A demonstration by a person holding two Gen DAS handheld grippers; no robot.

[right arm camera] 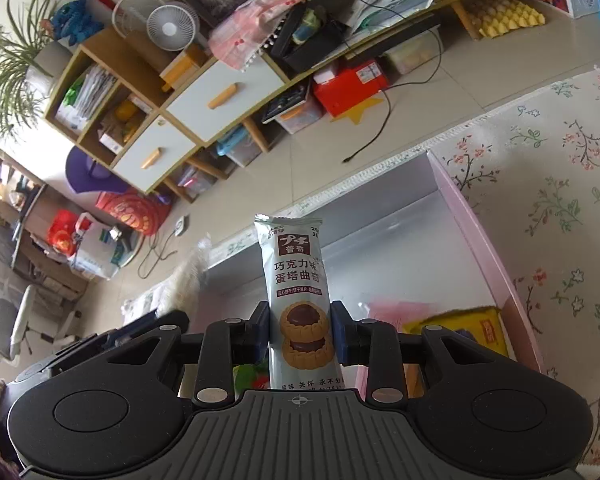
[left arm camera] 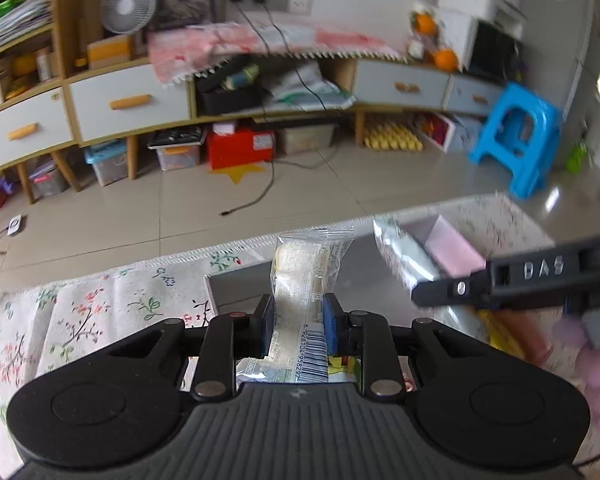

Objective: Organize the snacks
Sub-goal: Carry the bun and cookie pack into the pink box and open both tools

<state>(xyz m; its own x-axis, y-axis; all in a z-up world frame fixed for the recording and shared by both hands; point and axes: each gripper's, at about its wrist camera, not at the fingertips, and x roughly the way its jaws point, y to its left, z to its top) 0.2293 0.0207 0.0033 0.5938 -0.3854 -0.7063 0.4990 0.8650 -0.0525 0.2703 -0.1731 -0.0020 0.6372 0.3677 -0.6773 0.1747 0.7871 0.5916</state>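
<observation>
My left gripper is shut on a clear-wrapped pale pastry packet with a barcode, held upright over a pink-walled box with a grey floor. My right gripper is shut on a light blue cookie packet printed with chocolate tart cookies, also upright above the same box. In the left wrist view the right gripper's black finger reaches in from the right, carrying a blurred silver packet end. A yellow snack pack lies inside the box.
The box sits on a floral tablecloth. Beyond the table edge is tiled floor with a loose cable, a blue stool and a long low cabinet with bins beneath.
</observation>
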